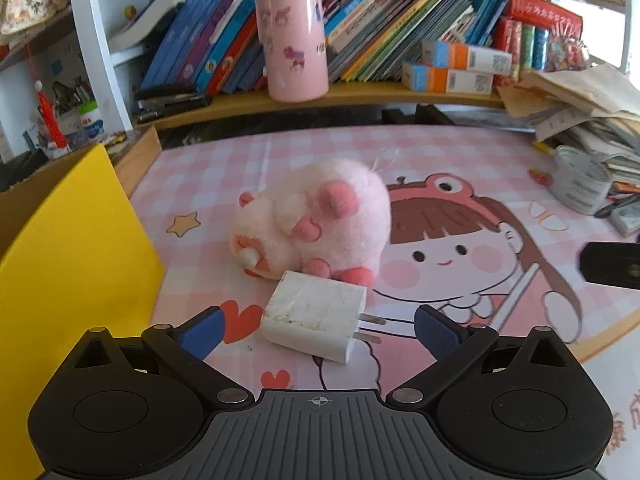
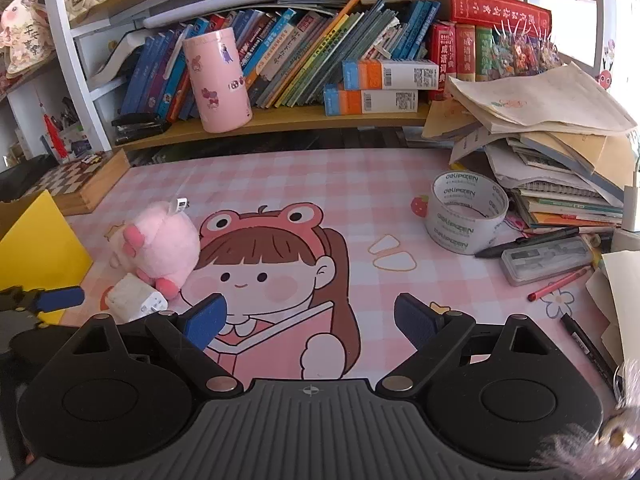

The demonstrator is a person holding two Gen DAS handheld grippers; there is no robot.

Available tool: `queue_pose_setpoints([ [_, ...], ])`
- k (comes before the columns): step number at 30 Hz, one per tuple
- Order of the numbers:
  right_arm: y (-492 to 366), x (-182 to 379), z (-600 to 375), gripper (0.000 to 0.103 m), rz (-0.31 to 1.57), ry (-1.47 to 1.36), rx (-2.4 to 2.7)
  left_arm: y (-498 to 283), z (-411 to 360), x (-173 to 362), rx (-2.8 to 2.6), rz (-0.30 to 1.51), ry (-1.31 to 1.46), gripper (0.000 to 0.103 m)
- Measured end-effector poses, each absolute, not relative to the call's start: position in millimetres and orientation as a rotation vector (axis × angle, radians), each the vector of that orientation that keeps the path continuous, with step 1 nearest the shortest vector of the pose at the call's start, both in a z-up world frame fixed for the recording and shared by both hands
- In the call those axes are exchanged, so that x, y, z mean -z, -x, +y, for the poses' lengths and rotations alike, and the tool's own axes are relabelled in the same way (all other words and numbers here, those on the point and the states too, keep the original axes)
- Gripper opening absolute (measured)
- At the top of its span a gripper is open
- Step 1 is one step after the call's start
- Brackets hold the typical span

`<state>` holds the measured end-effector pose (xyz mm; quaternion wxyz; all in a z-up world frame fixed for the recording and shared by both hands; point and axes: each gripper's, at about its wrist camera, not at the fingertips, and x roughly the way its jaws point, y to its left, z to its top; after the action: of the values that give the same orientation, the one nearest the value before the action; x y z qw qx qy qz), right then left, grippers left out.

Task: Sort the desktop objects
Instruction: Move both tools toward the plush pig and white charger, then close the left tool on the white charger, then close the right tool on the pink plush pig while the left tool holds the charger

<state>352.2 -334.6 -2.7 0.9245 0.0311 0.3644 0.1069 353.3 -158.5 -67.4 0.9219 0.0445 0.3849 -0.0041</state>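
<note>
A white plug adapter (image 1: 316, 314) lies on the pink checked mat, prongs pointing right. My left gripper (image 1: 318, 332) is open, its blue pads on either side of the adapter without touching it. Just behind it a pink plush toy (image 1: 316, 218) lies on its side. In the right wrist view the adapter (image 2: 136, 298) and the plush (image 2: 160, 246) are at the left, and a blue fingertip (image 2: 60, 298) of the left gripper shows beside them. My right gripper (image 2: 310, 322) is open over the cartoon girl print with nothing between its pads.
A yellow box (image 1: 68, 280) stands at the left. A tape roll (image 2: 466, 212), a grey case (image 2: 546, 260), pens (image 2: 532, 242) and a paper stack (image 2: 552, 152) crowd the right. A pink cylinder (image 2: 218, 84) stands on the bookshelf behind.
</note>
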Motion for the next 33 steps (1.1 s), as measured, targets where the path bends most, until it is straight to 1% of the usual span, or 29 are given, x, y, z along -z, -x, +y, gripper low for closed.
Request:
queue_pose_setpoints([
  [4,-354,5,-337,0.090,0.761,-0.076,-0.216,-362,-158,73,0.010,0.805,-0.105,0.099],
  [6,-355,6,-337,0.090,0.764,-0.078,-0.217,-365,-158,75,0.020,0.815,-0.104,0.090],
  [7,-354,6,-336,0.090,0.764,-0.079,-0.218,-366,-159,76,0.025,0.821,-0.106,0.087],
  [8,-355,7,-336,0.090,0.766,-0.081,-0.221,-367,-159,78,0.030,0.826,-0.107,0.077],
  [9,-355,7,-336,0.090,0.767,-0.082,-0.223,-367,-158,79,0.043,0.827,-0.101,0.072],
  [16,-358,6,-329,0.090,0.764,-0.074,-0.241,-359,-158,75,0.084,0.820,-0.096,0.072],
  [25,-369,6,-313,0.090,0.754,-0.028,-0.306,-325,-152,50,0.108,0.778,-0.040,0.072],
  [33,-400,10,-264,0.090,0.737,0.126,-0.524,-279,-138,28,0.095,0.770,0.027,0.072],
])
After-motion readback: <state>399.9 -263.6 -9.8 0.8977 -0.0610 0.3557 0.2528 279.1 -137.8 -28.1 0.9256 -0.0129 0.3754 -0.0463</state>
